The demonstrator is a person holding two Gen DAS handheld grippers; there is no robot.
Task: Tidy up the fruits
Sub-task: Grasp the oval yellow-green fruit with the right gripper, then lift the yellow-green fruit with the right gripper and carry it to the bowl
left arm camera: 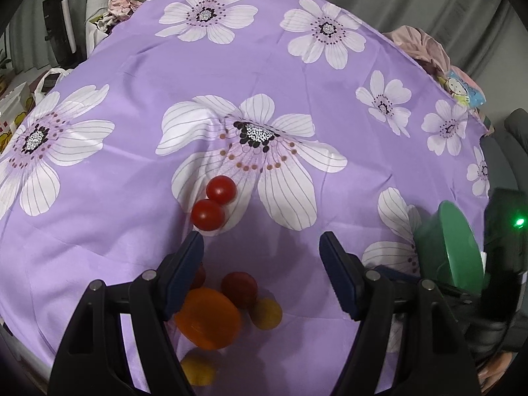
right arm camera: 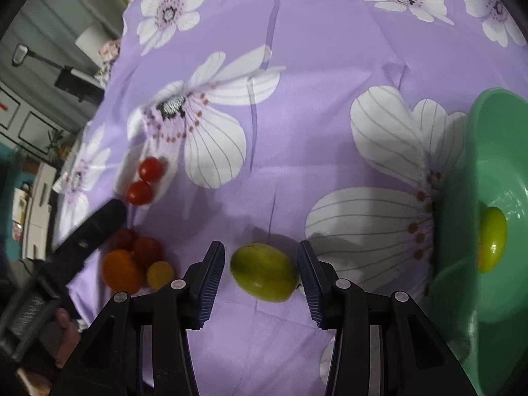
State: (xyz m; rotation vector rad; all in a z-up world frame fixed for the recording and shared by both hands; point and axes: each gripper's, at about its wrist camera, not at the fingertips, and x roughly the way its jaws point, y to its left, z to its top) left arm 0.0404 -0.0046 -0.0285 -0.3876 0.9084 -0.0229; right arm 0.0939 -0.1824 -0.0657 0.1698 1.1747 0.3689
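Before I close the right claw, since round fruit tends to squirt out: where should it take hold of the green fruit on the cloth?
Grip the green fruit across its narrow middle, coming straight forward. The open right claw already flanks it, and its long axis runs slightly slanted between the pads.

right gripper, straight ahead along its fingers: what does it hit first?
Most likely the yellow-green oval fruit, which lies on the purple floral tablecloth between the open right gripper's fingers, touching neither as far as I can tell. Beyond it only cloth shows. The gripper's height above the cloth is unclear.
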